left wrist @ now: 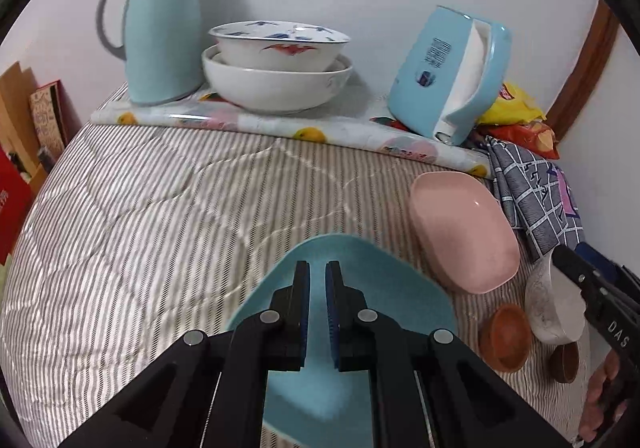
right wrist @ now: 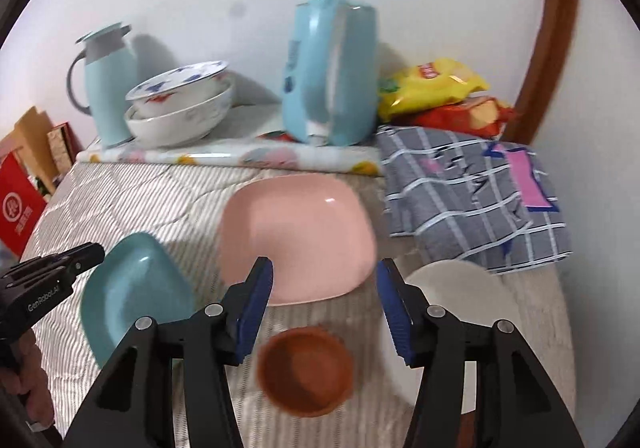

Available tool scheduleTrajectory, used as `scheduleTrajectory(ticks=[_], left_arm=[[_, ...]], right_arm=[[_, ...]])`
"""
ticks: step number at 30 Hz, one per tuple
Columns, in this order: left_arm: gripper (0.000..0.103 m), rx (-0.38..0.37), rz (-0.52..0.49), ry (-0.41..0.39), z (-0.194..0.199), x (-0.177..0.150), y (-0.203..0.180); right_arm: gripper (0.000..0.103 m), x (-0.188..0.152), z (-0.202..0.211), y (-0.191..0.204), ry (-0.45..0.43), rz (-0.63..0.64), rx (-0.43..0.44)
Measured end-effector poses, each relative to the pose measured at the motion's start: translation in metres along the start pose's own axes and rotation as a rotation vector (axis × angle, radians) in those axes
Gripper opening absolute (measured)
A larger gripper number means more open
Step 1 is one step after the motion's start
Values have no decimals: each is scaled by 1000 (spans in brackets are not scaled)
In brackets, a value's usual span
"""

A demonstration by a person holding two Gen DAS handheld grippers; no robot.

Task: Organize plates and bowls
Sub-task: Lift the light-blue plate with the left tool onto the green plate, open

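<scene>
Teal plate tilted, rim leftward

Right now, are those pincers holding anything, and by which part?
Right gripper: nothing, open over the brown bowl. Left gripper: shut at the blue plate rim; hold unclear.

Both wrist cameras close above striped bed, angled down toward wall; share pink plate, teal plate.
</scene>
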State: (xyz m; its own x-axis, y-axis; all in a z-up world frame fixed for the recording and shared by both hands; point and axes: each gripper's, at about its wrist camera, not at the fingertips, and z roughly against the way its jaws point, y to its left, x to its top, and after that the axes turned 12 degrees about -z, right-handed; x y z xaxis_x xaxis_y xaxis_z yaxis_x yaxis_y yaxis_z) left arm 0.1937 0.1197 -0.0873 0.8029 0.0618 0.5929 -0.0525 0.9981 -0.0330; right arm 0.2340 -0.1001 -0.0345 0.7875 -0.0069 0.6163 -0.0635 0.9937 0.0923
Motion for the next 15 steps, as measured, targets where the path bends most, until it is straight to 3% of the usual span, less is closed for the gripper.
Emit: scheduleTrajectory(ticks=[4, 7, 10, 15], left_arm=[[10, -1, -29, 14, -9, 11, -15], [20, 9, -61, 22, -15, 18, -27], [21, 22, -77, 15, -21, 25, -36], [21, 0, -75, 27, -34, 37, -46]], right_arm=[[54, 12, -4, -21, -1, -35, -6], [54, 18, -15, -30, 25, -43, -5], [53, 21, -24, -35, 33, -40, -7], [43, 24, -41, -37, 66, -37, 7]])
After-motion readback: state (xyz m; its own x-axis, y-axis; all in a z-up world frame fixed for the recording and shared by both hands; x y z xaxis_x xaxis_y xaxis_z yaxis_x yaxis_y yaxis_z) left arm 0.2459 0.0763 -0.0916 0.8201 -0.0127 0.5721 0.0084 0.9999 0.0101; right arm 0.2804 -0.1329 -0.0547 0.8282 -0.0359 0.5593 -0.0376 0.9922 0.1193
